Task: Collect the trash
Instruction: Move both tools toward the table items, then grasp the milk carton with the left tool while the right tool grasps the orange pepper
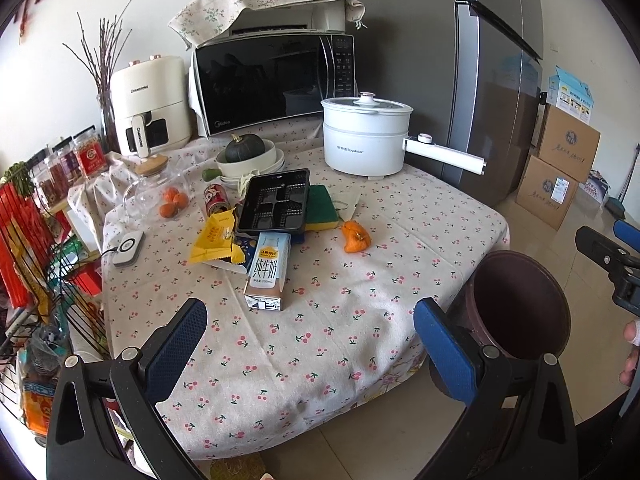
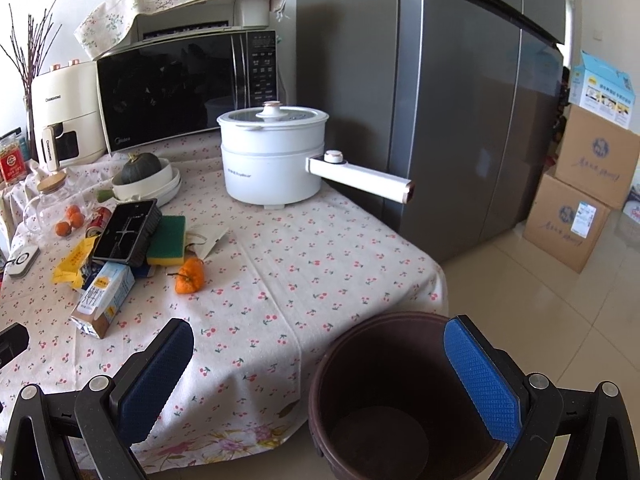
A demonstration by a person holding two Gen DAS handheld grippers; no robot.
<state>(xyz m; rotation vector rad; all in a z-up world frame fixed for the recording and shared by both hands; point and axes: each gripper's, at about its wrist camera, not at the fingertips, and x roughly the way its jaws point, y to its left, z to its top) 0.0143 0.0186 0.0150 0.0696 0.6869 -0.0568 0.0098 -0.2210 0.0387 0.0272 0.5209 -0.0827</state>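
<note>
Brown bin point(image 2: 400, 392) is sitting empty on the floor beside the table point(image 1: 320, 340); you're holding both left gripper point(image 1: 310, 344) and right gripper point(image 2: 320, 384) released, carrying nothing. Milk carton point(image 1: 266, 272), yellow wrapper point(image 1: 214, 240), black tray point(image 1: 276, 206) and orange peel point(image 1: 355, 236) are all waiting on the cloth, nothing collected.

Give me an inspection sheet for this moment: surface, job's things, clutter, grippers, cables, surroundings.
Surface: table under a cherry-print cloth, near half bare.
Job's things: brown plastic trash bin on the floor at the table's near corner, looks empty; lying milk carton, yellow snack wrapper, orange peel, black plastic tray, red drink can.
Clutter: green-and-yellow sponge, white electric pot, dark green squash in stacked white bowls, glass jar with small oranges.
Grippers: left gripper open, empty; right gripper open, empty, above the bin's rim.
Cables: dark lead at a small white device.
Surroundings: black microwave, grey fridge, cardboard boxes.
</note>
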